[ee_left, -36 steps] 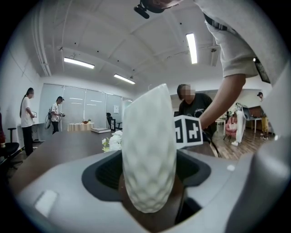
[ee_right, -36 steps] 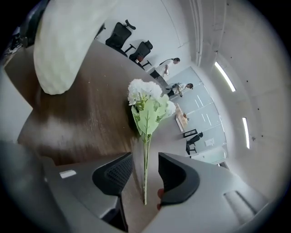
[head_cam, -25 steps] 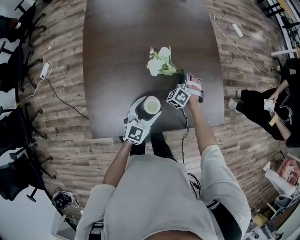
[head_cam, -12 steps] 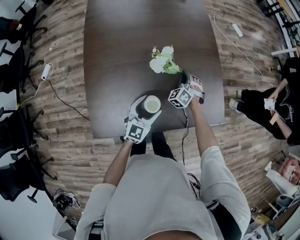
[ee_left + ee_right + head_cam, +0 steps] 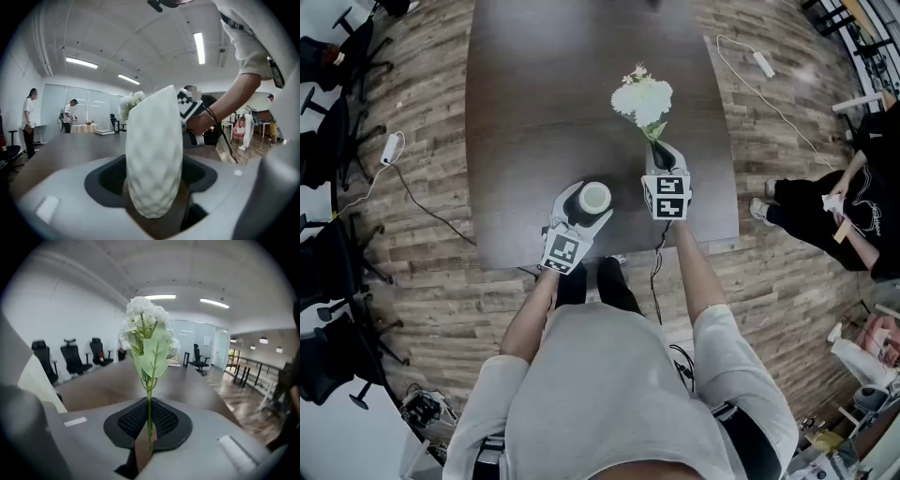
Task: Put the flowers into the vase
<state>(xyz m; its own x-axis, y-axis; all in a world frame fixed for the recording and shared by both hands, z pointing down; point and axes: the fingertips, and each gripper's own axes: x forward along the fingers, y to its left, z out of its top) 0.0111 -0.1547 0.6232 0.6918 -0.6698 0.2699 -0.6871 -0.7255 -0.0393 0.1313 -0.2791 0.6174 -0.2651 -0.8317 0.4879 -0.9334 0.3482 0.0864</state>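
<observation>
The right gripper [image 5: 660, 156], its jaws just closing, clamps the stem of the flowers [image 5: 643, 97], which rise upright just beyond it. Just left, the left gripper [image 5: 589, 208] grasps the vase [image 5: 595, 196], near the table's [image 5: 525, 103] near edge.

The bench [image 5: 525, 112] lies open across its left side and far end — bare dark top with room to pass. By the near edge the vase [image 5: 594, 198] stands in the left claw [image 5: 587, 210], mouth unobstructed from above; the right claw [image 5: 658, 157], holding the flowers [image 5: 642, 97], is just right of it.
</observation>
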